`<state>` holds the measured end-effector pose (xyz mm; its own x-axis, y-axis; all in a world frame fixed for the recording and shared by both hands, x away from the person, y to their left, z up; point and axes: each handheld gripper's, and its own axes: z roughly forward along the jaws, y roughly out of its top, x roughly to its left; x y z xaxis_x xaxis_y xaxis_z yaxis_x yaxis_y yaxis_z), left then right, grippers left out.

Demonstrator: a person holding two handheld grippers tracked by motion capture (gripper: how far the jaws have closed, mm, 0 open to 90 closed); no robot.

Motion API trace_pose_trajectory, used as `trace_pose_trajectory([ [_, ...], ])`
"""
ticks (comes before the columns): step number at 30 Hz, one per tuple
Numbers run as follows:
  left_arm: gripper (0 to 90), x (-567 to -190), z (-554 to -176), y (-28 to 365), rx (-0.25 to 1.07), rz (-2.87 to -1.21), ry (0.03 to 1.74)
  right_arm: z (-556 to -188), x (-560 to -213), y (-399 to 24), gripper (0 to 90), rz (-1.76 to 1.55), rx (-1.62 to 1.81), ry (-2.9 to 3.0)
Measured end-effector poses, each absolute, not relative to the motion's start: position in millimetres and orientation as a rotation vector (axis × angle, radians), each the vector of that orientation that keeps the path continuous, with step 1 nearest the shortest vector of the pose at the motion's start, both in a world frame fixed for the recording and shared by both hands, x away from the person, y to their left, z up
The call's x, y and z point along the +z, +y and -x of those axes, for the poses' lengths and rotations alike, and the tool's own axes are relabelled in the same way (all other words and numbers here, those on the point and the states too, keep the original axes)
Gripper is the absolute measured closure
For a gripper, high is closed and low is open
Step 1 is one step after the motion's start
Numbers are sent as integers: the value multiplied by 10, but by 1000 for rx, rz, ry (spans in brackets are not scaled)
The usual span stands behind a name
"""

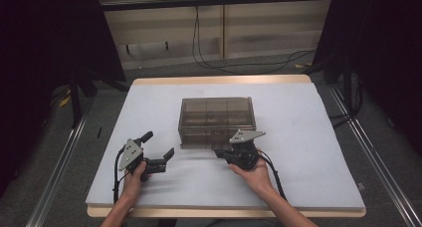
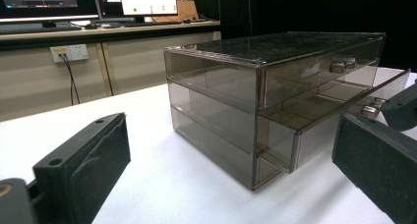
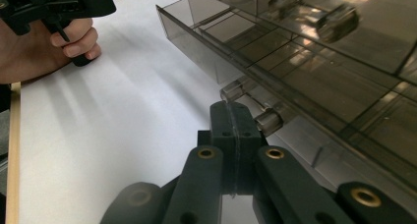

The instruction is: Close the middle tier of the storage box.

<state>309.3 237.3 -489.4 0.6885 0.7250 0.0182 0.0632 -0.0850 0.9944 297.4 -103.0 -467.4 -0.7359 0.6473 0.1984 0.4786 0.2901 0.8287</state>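
The right gripper [image 3: 235, 123] was closed, jaws together beside the lower drawer's knob [image 3: 268, 120], seemingly to draw it toward the bench's near edge, while the left gripper [image 1: 157, 146] was held apart, idle.

text check | nothing readable anywhere tbh | monitors [image 2: 147, 0] behind the drawer box [image 2: 275, 101] too blurry to read

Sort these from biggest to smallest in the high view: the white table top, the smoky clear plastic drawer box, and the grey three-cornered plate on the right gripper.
1. White table top
2. Smoky clear plastic drawer box
3. Grey three-cornered plate
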Motion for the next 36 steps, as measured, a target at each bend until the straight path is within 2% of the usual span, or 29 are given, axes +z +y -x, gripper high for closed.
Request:
trace_pose_trajectory([
  [36,9,-4893,-3092,2376,629,-1586,660,-3035,-4713,-1057,900,-1057,1432,2328],
])
